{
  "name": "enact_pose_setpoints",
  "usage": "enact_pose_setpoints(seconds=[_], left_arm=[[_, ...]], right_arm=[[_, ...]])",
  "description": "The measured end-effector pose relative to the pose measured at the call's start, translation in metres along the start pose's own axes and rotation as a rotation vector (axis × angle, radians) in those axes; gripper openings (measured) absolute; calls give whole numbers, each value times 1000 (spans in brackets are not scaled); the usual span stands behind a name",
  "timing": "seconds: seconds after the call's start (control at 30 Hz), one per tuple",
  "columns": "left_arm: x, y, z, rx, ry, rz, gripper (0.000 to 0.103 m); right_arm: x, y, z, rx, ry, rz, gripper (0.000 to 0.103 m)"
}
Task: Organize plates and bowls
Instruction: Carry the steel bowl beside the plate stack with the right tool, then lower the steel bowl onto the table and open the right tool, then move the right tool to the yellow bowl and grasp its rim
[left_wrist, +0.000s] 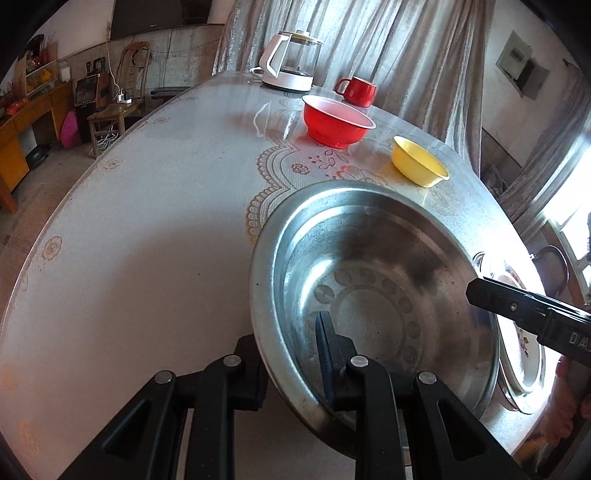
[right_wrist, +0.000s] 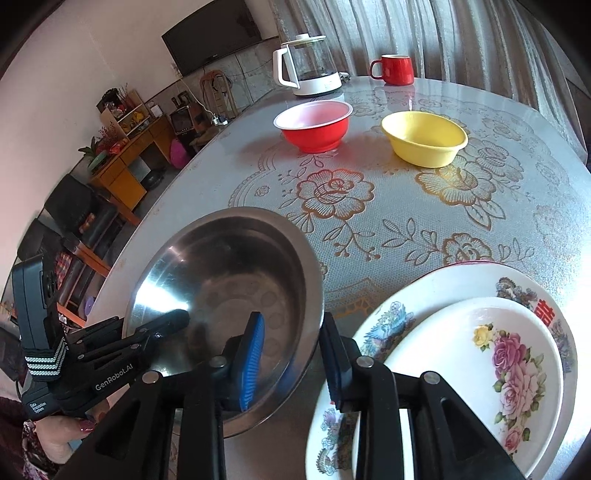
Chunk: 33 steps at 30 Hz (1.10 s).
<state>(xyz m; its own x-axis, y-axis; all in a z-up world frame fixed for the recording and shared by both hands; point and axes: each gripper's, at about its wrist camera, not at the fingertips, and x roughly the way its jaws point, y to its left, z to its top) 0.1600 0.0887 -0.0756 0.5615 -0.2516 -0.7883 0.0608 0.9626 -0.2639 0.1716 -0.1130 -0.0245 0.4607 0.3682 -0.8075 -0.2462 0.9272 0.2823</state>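
A steel basin (left_wrist: 369, 291) stands on the table's near side; it also shows in the right wrist view (right_wrist: 229, 288). My left gripper (left_wrist: 291, 354) straddles its near-left rim, one finger inside, one outside, jaws close around the rim. My right gripper (right_wrist: 291, 354) is open, its fingers on either side of the basin's right rim. Two stacked floral plates (right_wrist: 461, 369) lie to the right of the basin. A red bowl (right_wrist: 314, 125) and a yellow bowl (right_wrist: 424, 138) stand farther back.
A glass kettle (right_wrist: 306, 66) and a red mug (right_wrist: 393, 68) stand at the table's far edge by the curtain. The round table (left_wrist: 147, 240) has a patterned cover. Chairs and cabinets stand beyond its left edge.
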Motion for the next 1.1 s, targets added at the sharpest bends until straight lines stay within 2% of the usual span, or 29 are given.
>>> enact_pose_setpoints(seconds=[0.33,0.4,0.47,0.53,0.63,0.77,0.9,1.1], left_arm=[[-15,-5,-1,8,-17,27,26],[-19,-4,0,-2,-29,27,32],[-26,-3,3,-17,-49,25,51],[-33,-4,7,-32,-70,27,61],[-40,-7,14,-33,-91,33,65],[-44,-11,19,-41,-108,37,77],[-43,-19,22,-45,-97,13,79],[-43,-37,28,-17,-84,7,88]], right_arm=[[-27,-21,0,45,-68,12,30],[-31,-27,1,53,-80,13,30],[-32,-34,4,66,-84,3,30],[-35,-41,6,84,-90,1,30],[-39,-52,10,102,-104,-11,30],[-43,-63,13,120,-114,-16,30],[-44,-69,14,116,-116,-28,30],[-44,-76,18,104,-121,-60,30]])
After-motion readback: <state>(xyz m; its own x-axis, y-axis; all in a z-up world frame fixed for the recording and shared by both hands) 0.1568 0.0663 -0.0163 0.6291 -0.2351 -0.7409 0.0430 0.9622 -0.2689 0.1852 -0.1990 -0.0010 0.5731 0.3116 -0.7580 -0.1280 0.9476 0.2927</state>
